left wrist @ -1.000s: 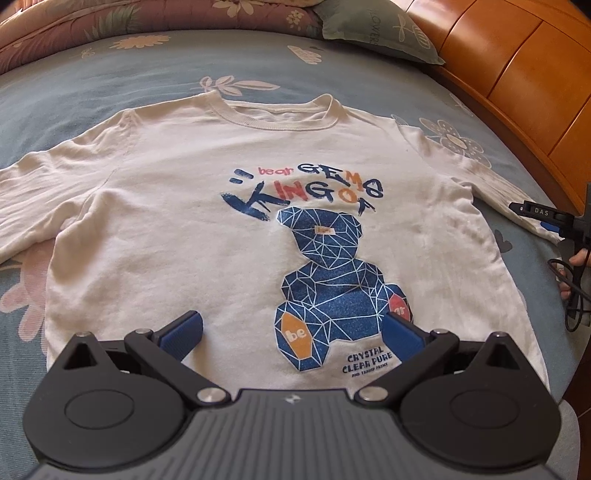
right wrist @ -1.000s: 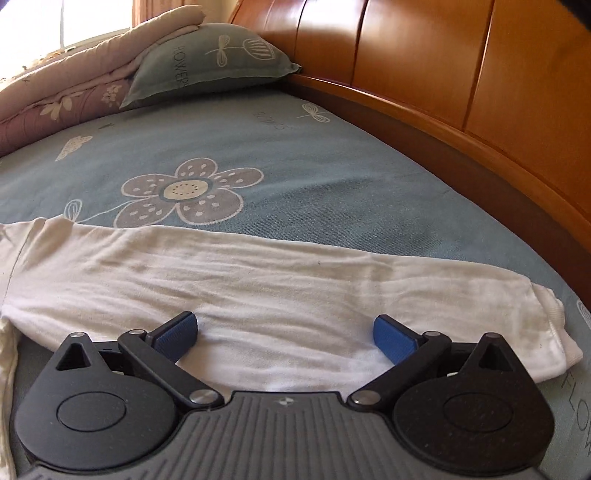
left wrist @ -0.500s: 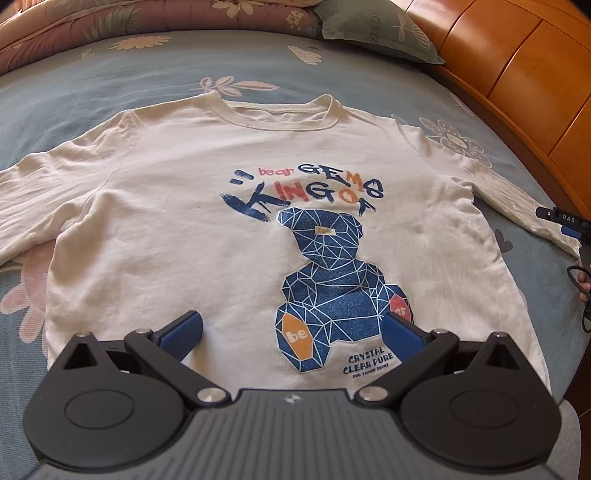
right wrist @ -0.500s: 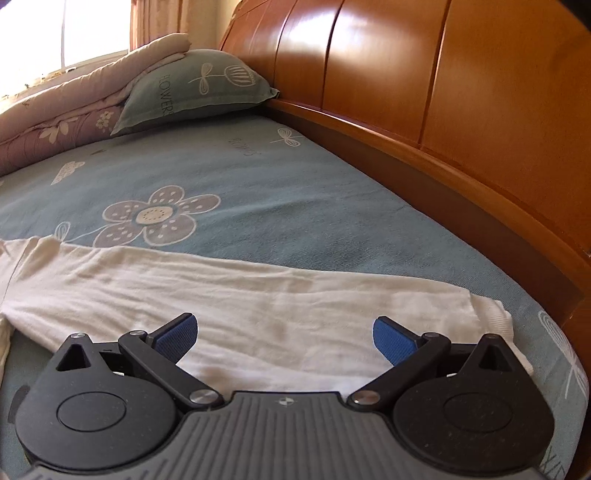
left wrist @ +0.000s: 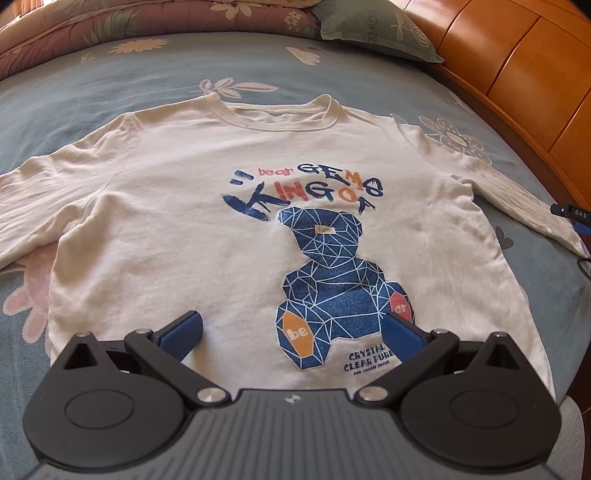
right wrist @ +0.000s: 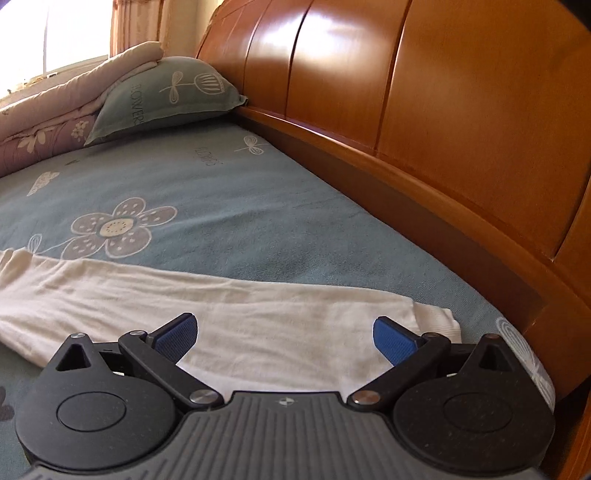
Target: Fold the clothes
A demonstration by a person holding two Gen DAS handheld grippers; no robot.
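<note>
A cream long-sleeved shirt (left wrist: 177, 221) with a blue geometric bear print lies flat, front up, on the bed, sleeves spread to both sides. My left gripper (left wrist: 291, 334) hovers open over its lower hem, nothing between the blue pads. In the right wrist view the shirt's right sleeve (right wrist: 229, 314) stretches across the sheet, its cuff (right wrist: 437, 323) near the bed's wooden side. My right gripper (right wrist: 284, 338) stands open just above the sleeve near the cuff, holding nothing. A small part of the right gripper (left wrist: 574, 214) shows at the right edge of the left wrist view.
The blue-grey flowered bedsheet (right wrist: 240, 206) covers the bed. A tall wooden headboard (right wrist: 424, 92) runs along the right. A green pillow (right wrist: 166, 96) and a folded quilt (left wrist: 110, 33) lie at the far end. The bed's near edge sits just below the shirt's hem.
My right gripper has shifted rightward along the sleeve toward the cuff, and more headboard fills its view. The left gripper has stayed still over the hem.
</note>
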